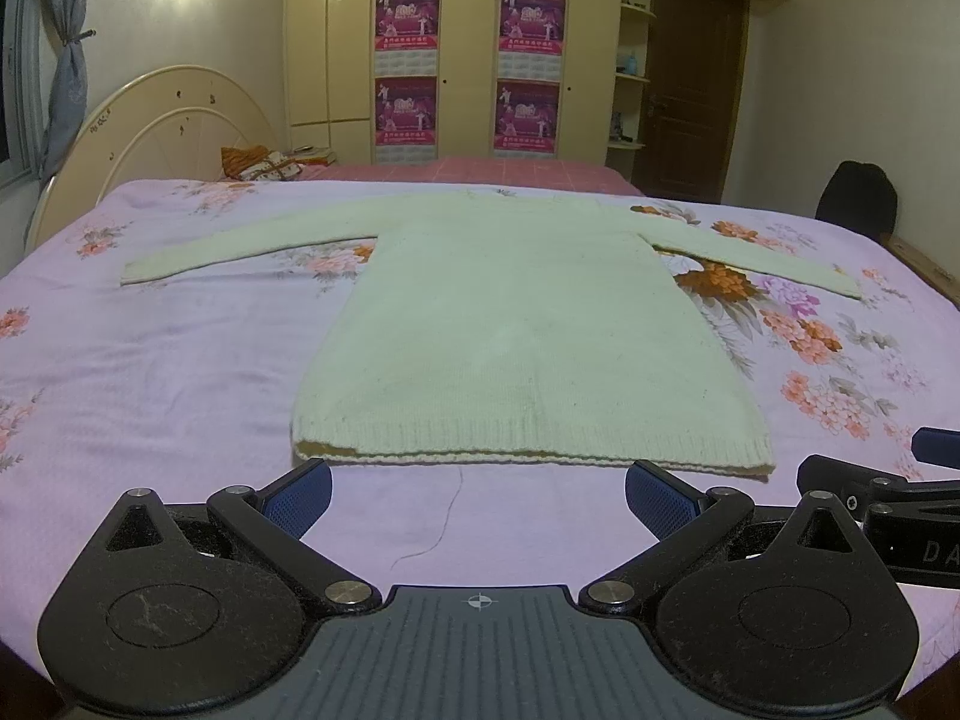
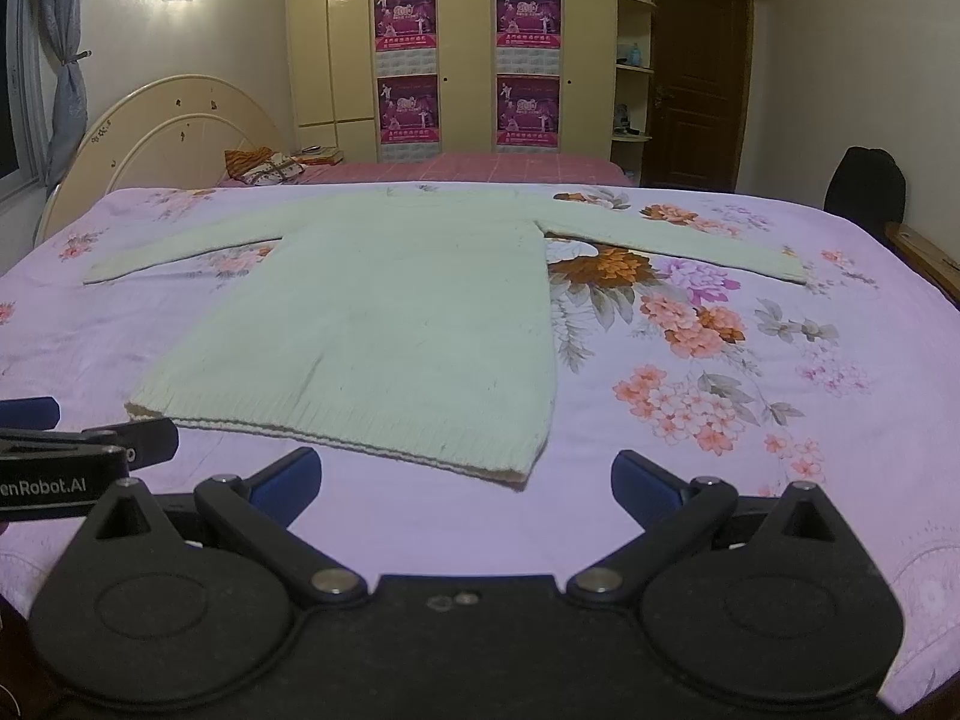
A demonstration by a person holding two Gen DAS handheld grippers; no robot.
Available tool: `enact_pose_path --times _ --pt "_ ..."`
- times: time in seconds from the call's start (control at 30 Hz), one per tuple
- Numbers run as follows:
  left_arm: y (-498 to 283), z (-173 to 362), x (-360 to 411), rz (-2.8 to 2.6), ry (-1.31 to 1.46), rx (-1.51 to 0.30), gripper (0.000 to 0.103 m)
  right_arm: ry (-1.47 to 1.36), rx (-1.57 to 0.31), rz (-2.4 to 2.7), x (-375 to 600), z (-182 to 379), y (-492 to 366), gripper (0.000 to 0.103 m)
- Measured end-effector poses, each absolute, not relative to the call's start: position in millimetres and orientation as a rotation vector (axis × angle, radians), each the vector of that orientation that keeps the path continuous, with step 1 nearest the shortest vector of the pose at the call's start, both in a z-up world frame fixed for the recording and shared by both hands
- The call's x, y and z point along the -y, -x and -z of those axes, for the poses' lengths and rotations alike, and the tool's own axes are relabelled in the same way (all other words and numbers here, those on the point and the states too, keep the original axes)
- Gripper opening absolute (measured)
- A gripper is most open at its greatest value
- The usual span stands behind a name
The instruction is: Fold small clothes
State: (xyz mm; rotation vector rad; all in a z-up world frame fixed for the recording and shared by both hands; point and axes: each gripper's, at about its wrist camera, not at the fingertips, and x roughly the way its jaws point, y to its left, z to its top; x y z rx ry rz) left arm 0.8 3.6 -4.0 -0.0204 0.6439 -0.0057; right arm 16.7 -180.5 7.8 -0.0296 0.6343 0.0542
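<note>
The left tool is spread wide and empty just short of the ribbed hem of the pale green sweater, which lies flat, sleeves outstretched, on the floral bedspread, while the right tool is likewise wide and empty near the hem's right corner.

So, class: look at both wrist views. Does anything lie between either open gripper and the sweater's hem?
Nothing visible does. The sweater lies flat on the floral bedsheet, and only bare sheet separates its ribbed hem from the left gripper and the right gripper, both open.
</note>
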Motion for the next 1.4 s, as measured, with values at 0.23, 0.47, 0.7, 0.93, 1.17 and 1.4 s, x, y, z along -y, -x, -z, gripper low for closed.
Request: enact_pose_path --times 0.23,0.47,0.7,0.93,1.17,1.4 --pt "-2.2 4.4 -3.1 0.006 0.021 -0.647 0.103 0.028 -0.636 -0.052 181.0 -9.5 -16.6 0.102" --pt "-2.5 4.5 -3.1 0.007 0.021 -0.647 0.103 0.028 -0.637 -0.051 181.9 -9.7 -17.8 0.102" --pt "-3.6 5.8 -4.4 0.007 0.021 -0.648 0.103 0.030 -0.636 -0.051 180.4 -9.7 -17.9 0.102" --pt "-4.0 6.0 -5.2 0.009 0.020 -0.643 0.103 0.033 -0.635 -0.051 178.7 -9.4 -18.0 0.102" --pt "-3.1 5.6 -4.8 0.006 0.019 -0.641 0.103 0.037 -0.632 -0.055 177.5 -9.6 -17.7 0.102" --pt "-2.3 4.2 -4.0 0.005 0.018 -0.639 0.103 0.043 -0.632 -0.061 176.1 -9.7 -16.8 0.102"
